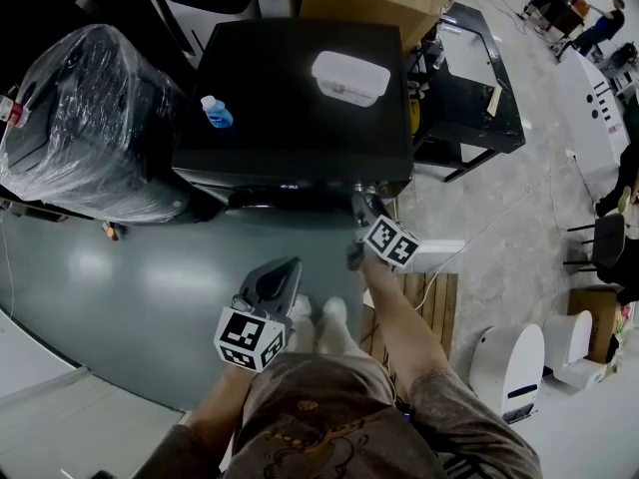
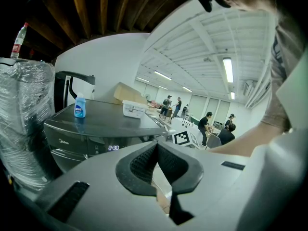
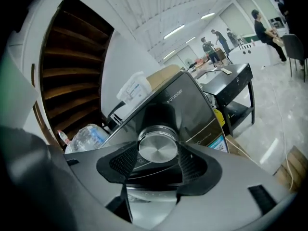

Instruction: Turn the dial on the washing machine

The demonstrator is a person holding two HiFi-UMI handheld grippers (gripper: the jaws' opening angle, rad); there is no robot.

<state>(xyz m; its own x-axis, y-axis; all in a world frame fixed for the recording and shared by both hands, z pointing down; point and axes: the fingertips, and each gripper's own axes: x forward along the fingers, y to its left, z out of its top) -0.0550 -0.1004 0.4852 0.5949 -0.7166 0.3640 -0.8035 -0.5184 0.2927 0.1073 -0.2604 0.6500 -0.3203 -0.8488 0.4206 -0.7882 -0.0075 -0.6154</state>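
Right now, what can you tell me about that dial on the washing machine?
The dial is a round knob with a flat, brushed silver face and a shiny, metal-looking rim. It stands out from the glossy dark front panel of the washing machine, toward its right end. It sits between the jaws of the right gripper, whose black ribbed pads seem to press on its two sides. No mark or pointer shows on its face.

A round, brushed-silver dial (image 3: 158, 147) stands out from the dark, glossy front of the black, flat-topped washing machine (image 1: 290, 88), near its right-hand end
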